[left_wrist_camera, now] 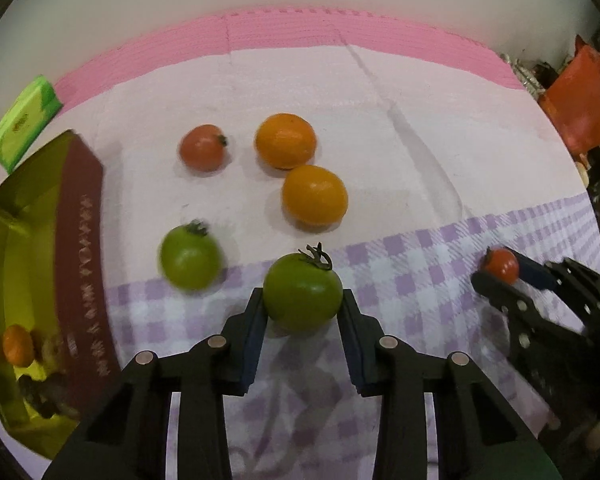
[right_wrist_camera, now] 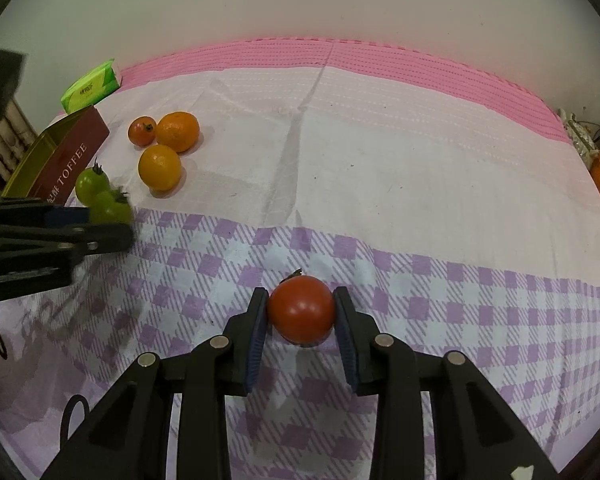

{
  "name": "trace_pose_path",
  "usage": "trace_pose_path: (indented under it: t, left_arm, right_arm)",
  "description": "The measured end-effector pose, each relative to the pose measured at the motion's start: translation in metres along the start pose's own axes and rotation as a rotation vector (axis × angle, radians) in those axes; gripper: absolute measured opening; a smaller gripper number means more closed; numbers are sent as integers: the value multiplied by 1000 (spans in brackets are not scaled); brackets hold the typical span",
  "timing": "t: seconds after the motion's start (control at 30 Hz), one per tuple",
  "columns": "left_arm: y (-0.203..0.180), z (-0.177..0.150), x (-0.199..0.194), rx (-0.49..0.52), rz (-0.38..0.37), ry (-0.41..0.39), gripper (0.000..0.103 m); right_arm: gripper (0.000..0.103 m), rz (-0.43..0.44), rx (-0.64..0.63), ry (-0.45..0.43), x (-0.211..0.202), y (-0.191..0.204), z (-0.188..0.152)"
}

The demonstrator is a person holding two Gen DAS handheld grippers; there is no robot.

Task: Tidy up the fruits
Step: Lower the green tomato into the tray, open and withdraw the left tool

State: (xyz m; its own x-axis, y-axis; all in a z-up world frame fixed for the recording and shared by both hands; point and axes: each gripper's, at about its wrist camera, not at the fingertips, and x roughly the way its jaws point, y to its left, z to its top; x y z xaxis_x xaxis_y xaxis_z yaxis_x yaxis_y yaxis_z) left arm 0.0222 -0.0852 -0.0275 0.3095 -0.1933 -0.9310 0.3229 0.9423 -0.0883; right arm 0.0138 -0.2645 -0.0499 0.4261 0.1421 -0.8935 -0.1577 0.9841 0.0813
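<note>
My left gripper [left_wrist_camera: 303, 300] is shut on a green tomato [left_wrist_camera: 302, 293] just above the checked cloth. My right gripper [right_wrist_camera: 301, 309] is shut on a red tomato [right_wrist_camera: 302, 308]; it also shows at the right of the left wrist view [left_wrist_camera: 500, 266]. On the cloth lie a second green tomato [left_wrist_camera: 190, 258], two oranges [left_wrist_camera: 286, 141] [left_wrist_camera: 314, 196] and a small red tomato [left_wrist_camera: 202, 147]. The maroon and gold toffee box [left_wrist_camera: 80, 248] stands at the left with an orange fruit [left_wrist_camera: 17, 345] inside.
A green tissue pack [left_wrist_camera: 22, 122] lies behind the box. An orange-red object [left_wrist_camera: 580, 108] and clutter sit at the far right edge. The pink mat's back edge meets a pale wall.
</note>
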Motion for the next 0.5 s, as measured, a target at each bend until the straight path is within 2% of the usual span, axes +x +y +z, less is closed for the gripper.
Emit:
trace_pose_path:
  t: [0.1, 0.3, 0.5]
  left_arm:
    - [12, -11, -19, -16, 4, -8, 36]
    - [66, -28, -58, -141, 2, -47, 36]
    - [130, -29, -85, -240, 109, -109, 37]
  right_arm:
    - [32, -2, -1, -3, 0, 1, 1]
    - [32, -25, -13, -7, 0, 5, -1]
    - [32, -36, -16, -10, 1, 7, 0]
